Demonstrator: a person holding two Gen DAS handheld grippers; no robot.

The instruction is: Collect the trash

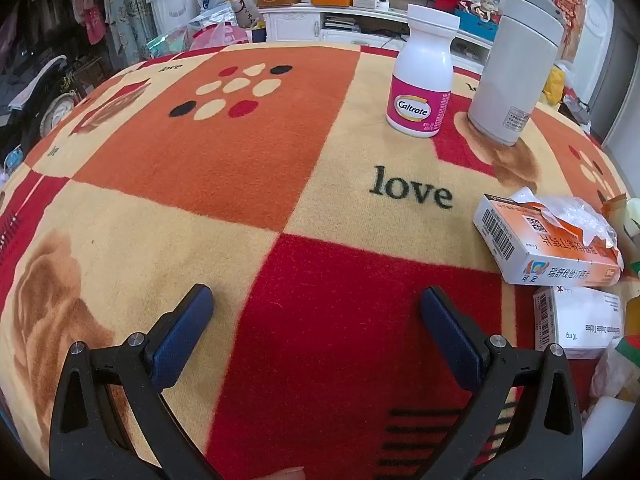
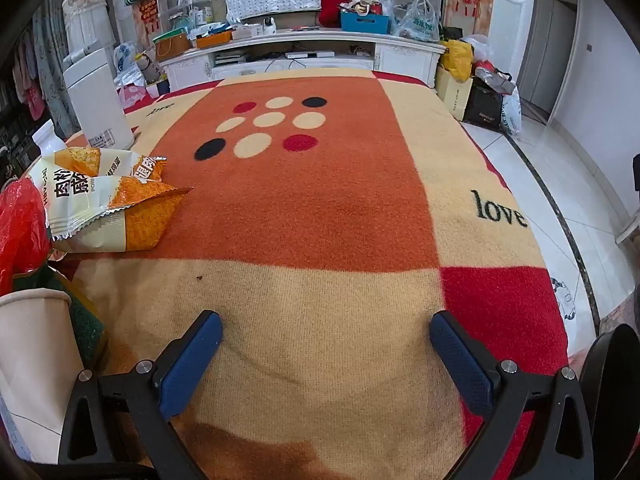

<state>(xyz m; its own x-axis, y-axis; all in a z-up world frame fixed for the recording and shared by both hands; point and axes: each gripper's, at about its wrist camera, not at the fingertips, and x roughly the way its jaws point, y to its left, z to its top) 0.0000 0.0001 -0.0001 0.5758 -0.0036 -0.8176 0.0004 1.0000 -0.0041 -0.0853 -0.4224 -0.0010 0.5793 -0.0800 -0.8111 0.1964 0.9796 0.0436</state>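
Observation:
My left gripper (image 1: 316,300) is open and empty over the patterned table cloth (image 1: 224,152). To its right lie a torn orange-and-white medicine box (image 1: 544,240) with crumpled plastic in it and a white medicine box (image 1: 576,320). My right gripper (image 2: 326,328) is open and empty over the cloth (image 2: 320,208). To its left lie an orange-and-white snack wrapper (image 2: 104,196), a red plastic bag (image 2: 20,224) and a paper cup (image 2: 36,352).
A white Caltrate bottle (image 1: 424,76) and a tall grey flask (image 1: 516,68) stand at the back right in the left wrist view; the flask (image 2: 96,100) also shows at the far left in the right wrist view. The table edge and tiled floor (image 2: 560,184) lie to the right.

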